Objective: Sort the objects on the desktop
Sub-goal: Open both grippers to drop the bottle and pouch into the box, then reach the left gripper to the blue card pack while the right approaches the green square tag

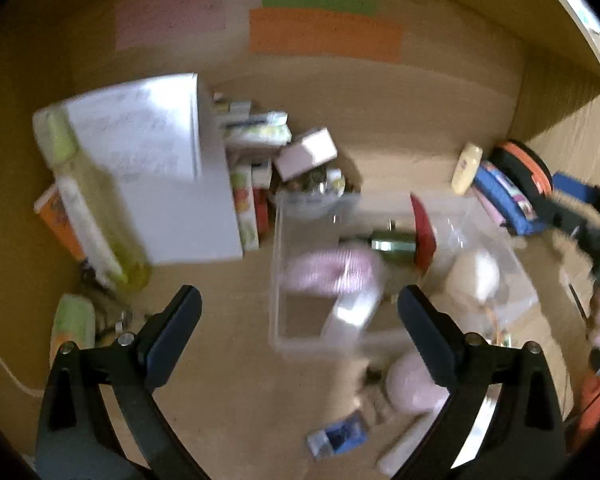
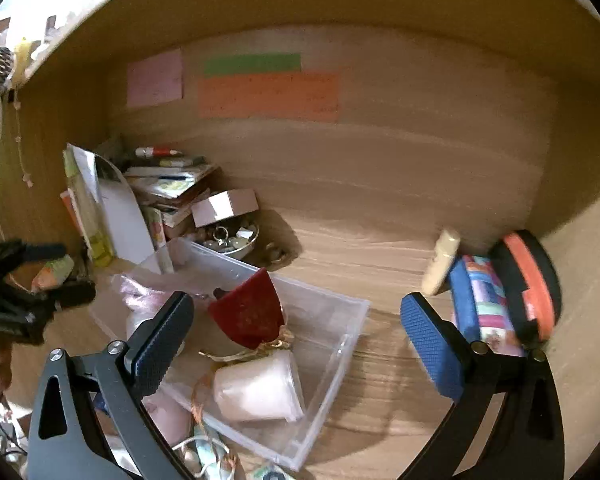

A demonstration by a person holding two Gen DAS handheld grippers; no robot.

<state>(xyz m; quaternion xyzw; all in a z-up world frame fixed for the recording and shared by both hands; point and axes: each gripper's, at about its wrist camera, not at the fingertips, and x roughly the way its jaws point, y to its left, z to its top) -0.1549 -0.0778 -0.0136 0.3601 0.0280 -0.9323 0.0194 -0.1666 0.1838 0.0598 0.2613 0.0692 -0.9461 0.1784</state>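
A clear plastic box (image 2: 340, 344) lies on the wooden desk; it also shows in the left wrist view (image 1: 278, 280). In it are a red pouch (image 2: 248, 312), a white pouch (image 2: 260, 388) with gold string, a pink pouch (image 1: 328, 268) and a green metal cylinder (image 1: 392, 244). My left gripper (image 1: 300, 312) is open and empty above the box's near left part. My right gripper (image 2: 296, 320) is open and empty above the box. The left wrist view is blurred.
White papers (image 1: 156, 152), a yellow-green bottle (image 1: 96, 204) and stacked books (image 2: 168, 184) stand at the back left. A bowl of trinkets (image 2: 228, 238) with a small box (image 2: 224, 206) is behind. A blue pencil case (image 2: 484, 300), black-orange case (image 2: 528, 280) and cream tube (image 2: 442, 260) lie right.
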